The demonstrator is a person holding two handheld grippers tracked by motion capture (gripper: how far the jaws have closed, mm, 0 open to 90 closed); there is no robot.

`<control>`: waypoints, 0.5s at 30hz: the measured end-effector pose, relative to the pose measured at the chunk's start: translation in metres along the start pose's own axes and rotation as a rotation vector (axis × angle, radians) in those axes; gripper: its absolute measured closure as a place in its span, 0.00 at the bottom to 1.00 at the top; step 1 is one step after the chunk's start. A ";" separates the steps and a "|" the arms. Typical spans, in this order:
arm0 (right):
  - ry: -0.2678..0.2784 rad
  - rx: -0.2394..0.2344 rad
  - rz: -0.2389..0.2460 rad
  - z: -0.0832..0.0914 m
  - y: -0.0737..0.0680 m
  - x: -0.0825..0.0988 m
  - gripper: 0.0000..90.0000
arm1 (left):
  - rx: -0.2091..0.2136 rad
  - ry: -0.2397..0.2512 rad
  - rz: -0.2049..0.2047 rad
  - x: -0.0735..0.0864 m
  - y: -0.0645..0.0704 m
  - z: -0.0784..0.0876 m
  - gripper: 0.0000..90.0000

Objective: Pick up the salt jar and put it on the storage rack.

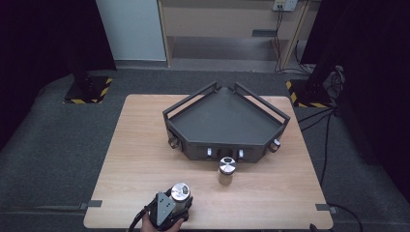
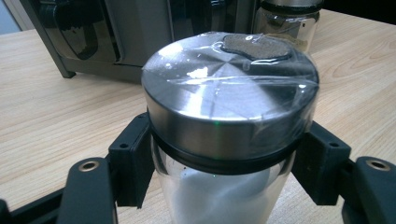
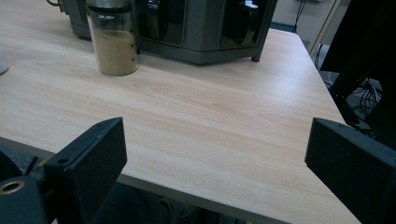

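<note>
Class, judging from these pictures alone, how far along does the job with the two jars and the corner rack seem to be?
Done: nothing is on the rack yet; its top shelf is bare. In hand: the left claw is shut on the jar of white powder near the table's front edge. Left: the jar of brown powder stands untouched in front of the rack, and the right claw is open, holding nothing. The goal itself is a guess.

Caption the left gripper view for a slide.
Left hand-held gripper clamps a steel-lidded glass jar of white powder.
</note>
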State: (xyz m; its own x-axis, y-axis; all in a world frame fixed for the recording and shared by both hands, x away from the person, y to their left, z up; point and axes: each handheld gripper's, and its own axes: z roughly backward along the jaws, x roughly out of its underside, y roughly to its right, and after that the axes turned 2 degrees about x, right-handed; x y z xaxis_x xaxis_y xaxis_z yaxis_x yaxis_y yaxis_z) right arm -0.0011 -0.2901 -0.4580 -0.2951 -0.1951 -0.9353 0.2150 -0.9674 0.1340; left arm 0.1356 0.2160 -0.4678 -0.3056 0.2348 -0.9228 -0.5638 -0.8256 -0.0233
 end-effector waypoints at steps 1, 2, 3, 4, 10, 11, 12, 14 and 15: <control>0.001 0.000 0.000 0.000 0.000 0.000 0.06 | -0.001 -0.003 -0.003 -0.001 0.000 0.000 0.34; 0.001 0.001 0.001 0.000 0.000 0.000 0.06 | -0.001 -0.006 -0.004 -0.001 0.000 0.000 0.34; 0.001 0.001 0.002 0.000 0.000 0.000 0.06 | -0.001 -0.008 -0.007 -0.002 0.000 0.001 0.34; 0.002 0.001 0.003 0.000 0.000 0.000 0.06 | -0.001 -0.008 -0.009 -0.003 0.001 0.001 0.34; 0.006 0.006 0.003 0.001 0.000 0.001 0.06 | -0.017 0.056 -0.010 -0.012 0.000 0.013 0.34; 0.007 0.007 0.003 0.002 0.000 0.001 0.06 | -0.024 0.076 -0.018 -0.014 0.000 0.016 0.34; 0.007 0.008 0.003 0.002 0.000 0.001 0.06 | -0.032 0.092 -0.021 -0.017 0.001 0.020 0.34; 0.006 0.008 0.000 0.001 -0.001 0.001 0.06 | -0.045 0.131 -0.018 -0.022 0.001 0.030 0.34; 0.006 0.009 0.001 0.001 -0.001 0.001 0.06 | -0.048 0.145 -0.019 -0.024 0.001 0.034 0.34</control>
State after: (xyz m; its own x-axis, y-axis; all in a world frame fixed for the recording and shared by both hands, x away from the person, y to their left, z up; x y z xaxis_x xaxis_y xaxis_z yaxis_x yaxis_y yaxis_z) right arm -0.0026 -0.2898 -0.4583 -0.2892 -0.1949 -0.9372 0.2073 -0.9686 0.1375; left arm 0.1161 0.2266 -0.4330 -0.1790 0.1772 -0.9678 -0.5303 -0.8459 -0.0568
